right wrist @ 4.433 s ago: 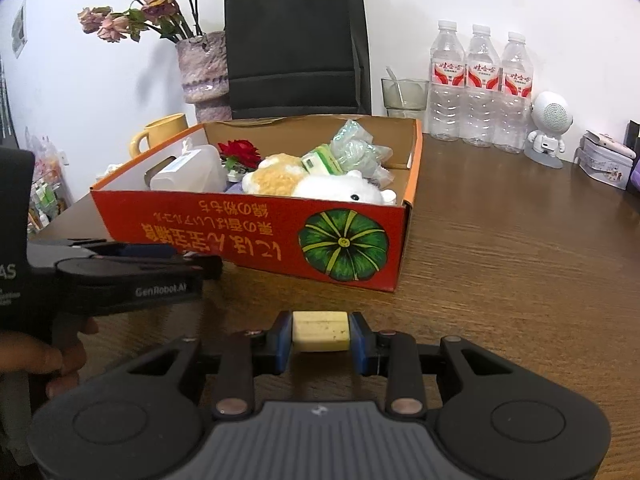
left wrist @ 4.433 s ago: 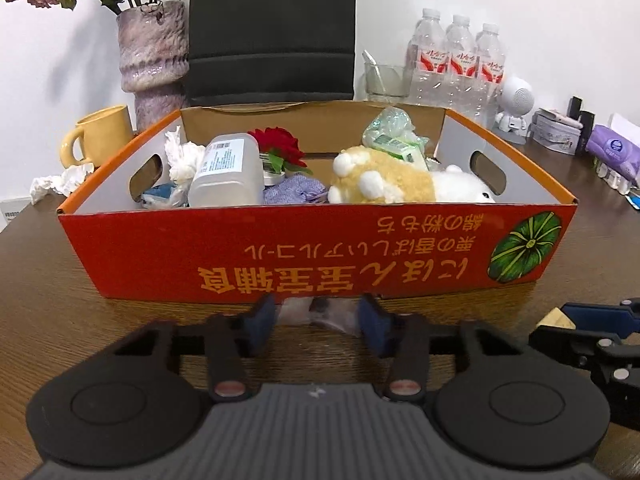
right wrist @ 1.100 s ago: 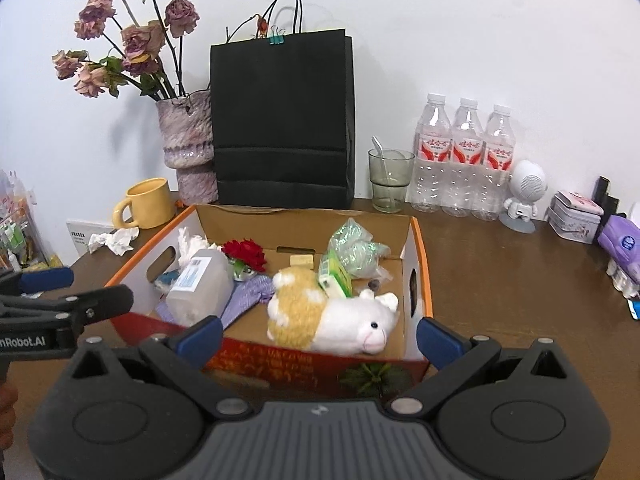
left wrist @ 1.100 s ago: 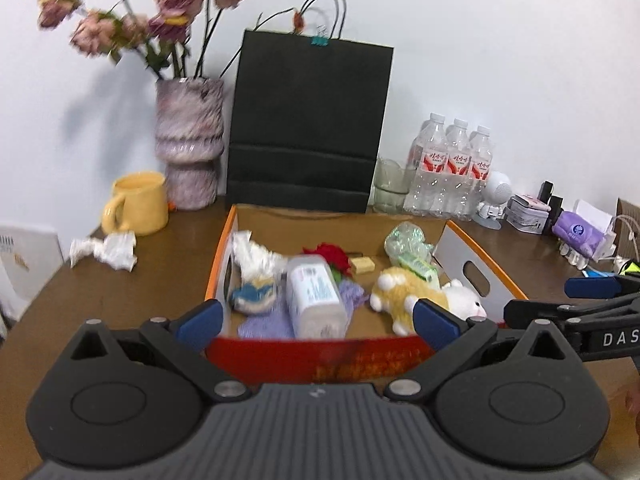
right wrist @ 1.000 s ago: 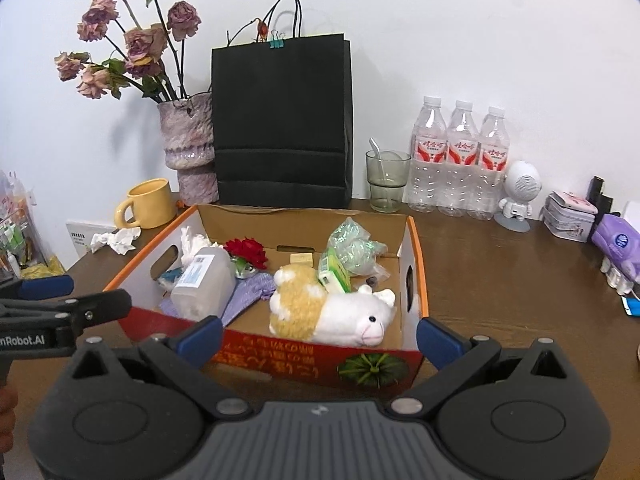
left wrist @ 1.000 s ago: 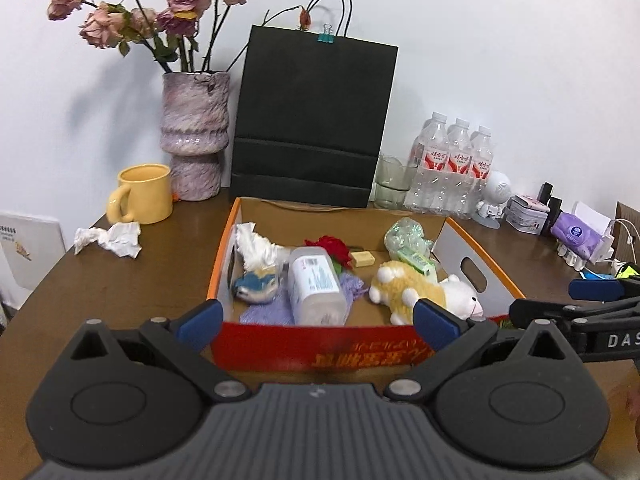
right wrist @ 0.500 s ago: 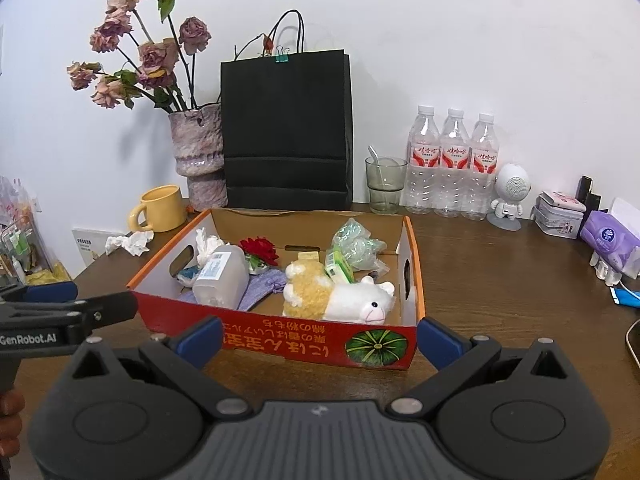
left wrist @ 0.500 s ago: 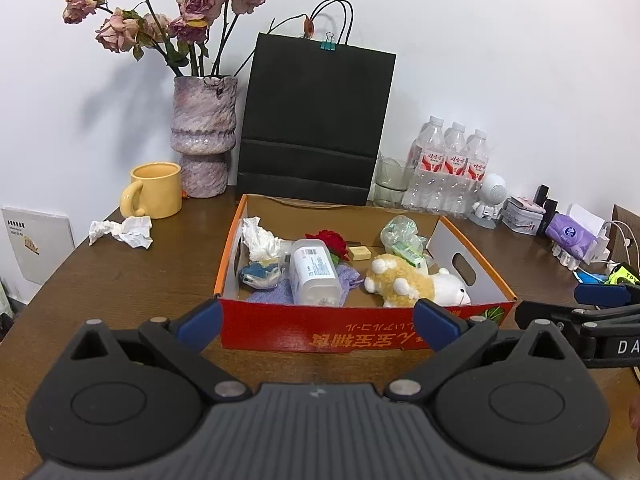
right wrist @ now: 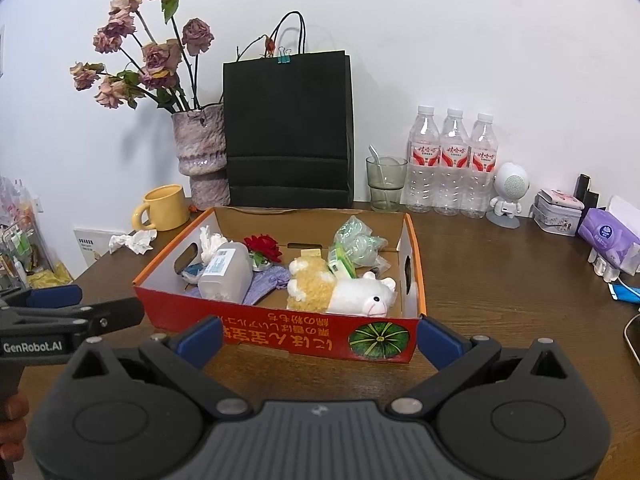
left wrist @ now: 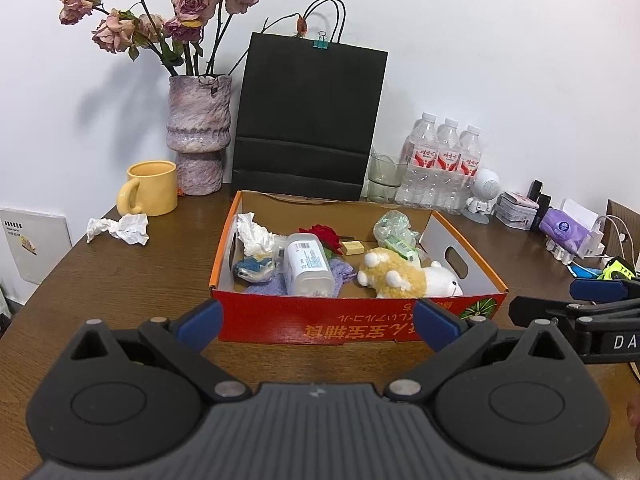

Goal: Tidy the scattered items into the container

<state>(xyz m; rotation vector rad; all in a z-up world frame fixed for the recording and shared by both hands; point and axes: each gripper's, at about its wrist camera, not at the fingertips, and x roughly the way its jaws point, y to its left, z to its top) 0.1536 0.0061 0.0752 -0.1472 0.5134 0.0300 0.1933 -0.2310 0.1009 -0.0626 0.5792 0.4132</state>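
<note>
The red and orange cardboard box stands on the brown table. Inside lie a plush sheep, a white plastic bottle, a red rose, a yellow block, a green wrapped packet, white tissue and a purple cloth. My left gripper is open and empty, held back in front of the box. My right gripper is open and empty, also in front of the box.
A crumpled white tissue lies on the table left of the box, near a yellow mug. A vase of dried roses, a black paper bag, a glass, water bottles and small items line the back and right.
Both grippers let go of what they held, opened, and drew back from the box. The yellow block, earlier in my right gripper, now lies in the box.
</note>
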